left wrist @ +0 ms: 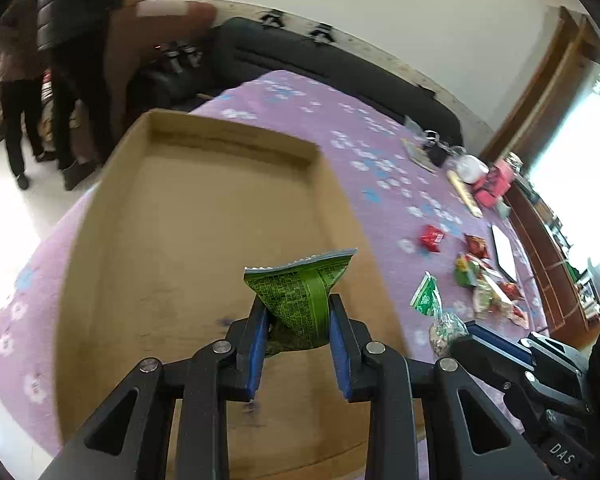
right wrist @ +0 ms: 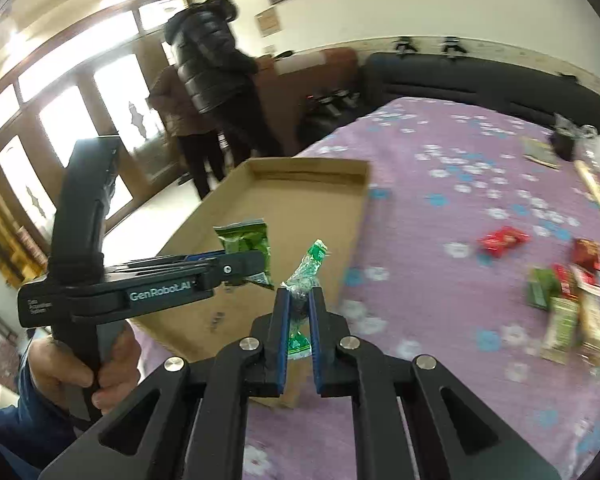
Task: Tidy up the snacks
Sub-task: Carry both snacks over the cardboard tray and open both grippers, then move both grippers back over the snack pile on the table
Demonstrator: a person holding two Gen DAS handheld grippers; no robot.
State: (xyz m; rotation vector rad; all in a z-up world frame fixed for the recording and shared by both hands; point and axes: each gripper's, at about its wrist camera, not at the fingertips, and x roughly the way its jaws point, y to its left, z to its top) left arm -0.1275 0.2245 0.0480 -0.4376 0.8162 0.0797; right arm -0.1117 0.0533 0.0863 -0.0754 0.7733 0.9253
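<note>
One cardboard tray point(left wrist: 204, 216) lies bare; left gripper point(left wrist: 299, 320) jaws pinch a green packet point(left wrist: 300, 296), right gripper point(right wrist: 299, 312) jaws a clear-green wrapper point(right wrist: 306, 276).

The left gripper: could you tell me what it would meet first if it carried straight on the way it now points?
Most likely the bare floor of the cardboard box: the left gripper, shut on a green snack packet, points down into it, though depth is hard to judge.

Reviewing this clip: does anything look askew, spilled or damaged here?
Nothing looks spilled or damaged. The left gripper squeezes a green snack packet, crumpling its lower part, over the empty cardboard box. The right gripper pinches a small green-and-clear packet. The remaining snacks lie scattered on the purple cloth, not yet sorted.
</note>
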